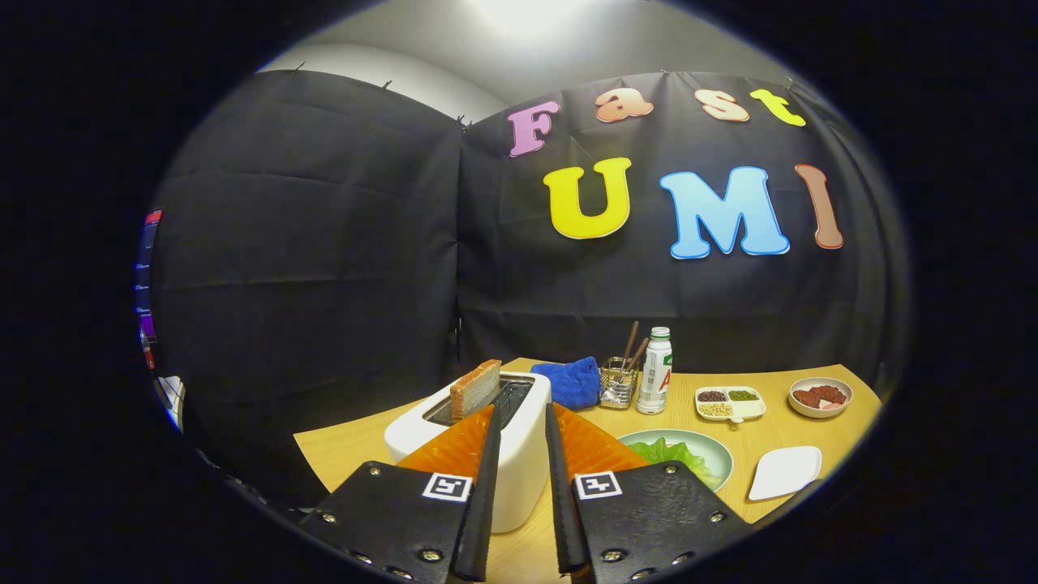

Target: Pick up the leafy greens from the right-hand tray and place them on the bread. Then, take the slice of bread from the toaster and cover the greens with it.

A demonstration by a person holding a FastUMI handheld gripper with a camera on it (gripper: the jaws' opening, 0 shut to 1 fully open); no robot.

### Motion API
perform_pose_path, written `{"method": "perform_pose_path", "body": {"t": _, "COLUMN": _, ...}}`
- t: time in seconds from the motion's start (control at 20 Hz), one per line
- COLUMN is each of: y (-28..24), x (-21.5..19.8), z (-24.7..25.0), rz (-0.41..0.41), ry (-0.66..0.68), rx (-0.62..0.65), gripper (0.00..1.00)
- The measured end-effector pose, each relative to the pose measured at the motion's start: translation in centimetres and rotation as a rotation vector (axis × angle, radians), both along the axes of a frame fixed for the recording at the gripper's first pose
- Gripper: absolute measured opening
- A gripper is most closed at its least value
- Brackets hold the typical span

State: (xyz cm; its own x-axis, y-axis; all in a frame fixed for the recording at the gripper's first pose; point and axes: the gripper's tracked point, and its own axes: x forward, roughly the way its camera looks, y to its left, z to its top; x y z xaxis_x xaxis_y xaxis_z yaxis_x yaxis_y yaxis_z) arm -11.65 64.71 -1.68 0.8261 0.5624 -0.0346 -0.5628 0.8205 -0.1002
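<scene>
Wooden tabletop (811,434) under me, black cloth wall (324,243) behind it.

Gripper view: my tongs (519,422) sit w/ fingers apart, nothing clamped btwn them, tips up against the white toaster (519,454), which shows in the gap. Bread slice (476,388) stands upright in the toaster slot, just ahead of my left fingertip & poking above it, not touching as far as I can tell. Leafy greens (669,452) lie on a pale green plate (718,454) just right of my right finger; can't tell if there's bread under them. White tray (785,471) further right, near the plate. Beyond the fingers: blue cloth (570,381), mesh holder w/ utensils (619,381), white bottle (655,371); right of those a divided dish (730,403) & a small bowl (821,397) w/ reddish pieces.
</scene>
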Motion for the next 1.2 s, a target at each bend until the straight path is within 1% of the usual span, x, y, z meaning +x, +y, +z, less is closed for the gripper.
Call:
{"method": "perform_pose_path", "body": {"t": 0.1, "y": 1.8, "x": 0.2, "z": -0.2, "rz": 0.008, "ry": 0.000, "rx": -0.008, "gripper": 0.32}}
{"method": "perform_pose_path", "body": {"t": 0.25, "y": 4.1, "x": 0.1, "z": -1.0, "rz": 0.042, "ry": 0.021, "rx": -0.020, "gripper": 0.32}}
{"method": "perform_pose_path", "body": {"t": 0.45, "y": 5.5, "x": 0.6, "z": -1.9, "rz": 0.041, "ry": 0.036, "rx": -0.022, "gripper": 0.32}}
{"method": "perform_pose_path", "body": {"t": 0.6, "y": 6.9, "x": 1.3, "z": -1.7, "rz": 0.038, "ry": 0.013, "rx": -0.018, "gripper": 0.32}}
{"method": "perform_pose_path", "body": {"t": 0.75, "y": 7.8, "x": 2.4, "z": -3.1, "rz": 0.019, "ry": 0.041, "rx": -0.020, "gripper": 0.32}}
{"method": "perform_pose_path", "body": {"t": 1.05, "y": 9.5, "x": 4.9, "z": -3.9, "rz": -0.030, "ry": 0.035, "rx": -0.022, "gripper": 0.32}}
{"method": "perform_pose_path", "body": {"t": 1.1, "y": 9.7, "x": 5.5, "z": -4.3, "rz": -0.039, "ry": 0.047, "rx": -0.013, "gripper": 0.25}}
{"method": "perform_pose_path", "body": {"t": 1.2, "y": 10.2, "x": 6.0, "z": -4.2, "rz": -0.027, "ry": 0.043, "rx": -0.002, "gripper": 0.12}}
